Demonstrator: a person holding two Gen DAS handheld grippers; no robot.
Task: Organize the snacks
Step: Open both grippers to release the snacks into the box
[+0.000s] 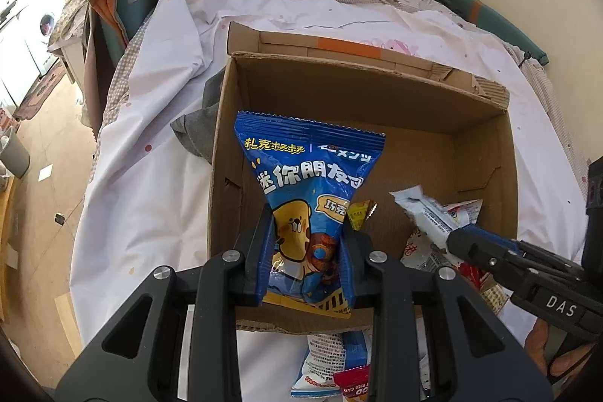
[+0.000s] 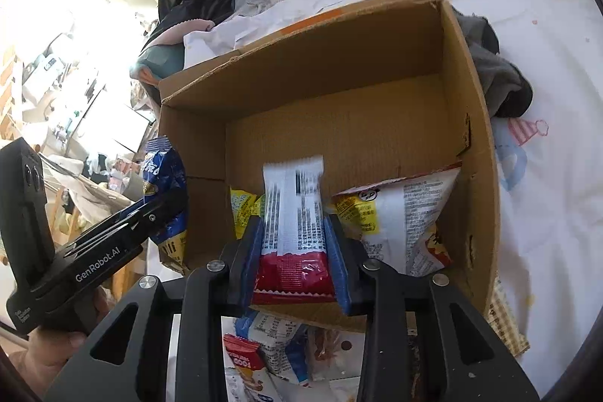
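Both hands are over the cardboard box (image 1: 486, 153) on the bed now, and both are loaded. The left gripper (image 1: 307, 232) has its jaws pinched in on a blue snack bag (image 1: 309, 176), squeezing it at the waist so the crimped top fans out ahead of the fingers; the bag's long axis runs straight along the tongs, out and down toward the box floor. It hangs over the near left part of the box, with bare cardboard directly beneath and beyond it. The right gripper (image 2: 292, 232) is clamped, a little wider, on a white-and-red packet (image 2: 294, 213), again lengthwise along the fingers, white end forward, red end back between the pads. That packet sits low in the box, close by a big white pouch (image 2: 399, 225) leaning in the right-hand corner and a yellow packet (image 2: 243, 210) just to its left; whether it touches the floor I cannot tell. So the thing that matters here: each snack points nose-first into the box, and the open floor lies ahead of both. The right hand looks the nearer to setting down, I'd say, deeper in among the packets already there. More loose snacks (image 1: 331, 364) lie on the sheet just outside the near wall, waiting their turn.
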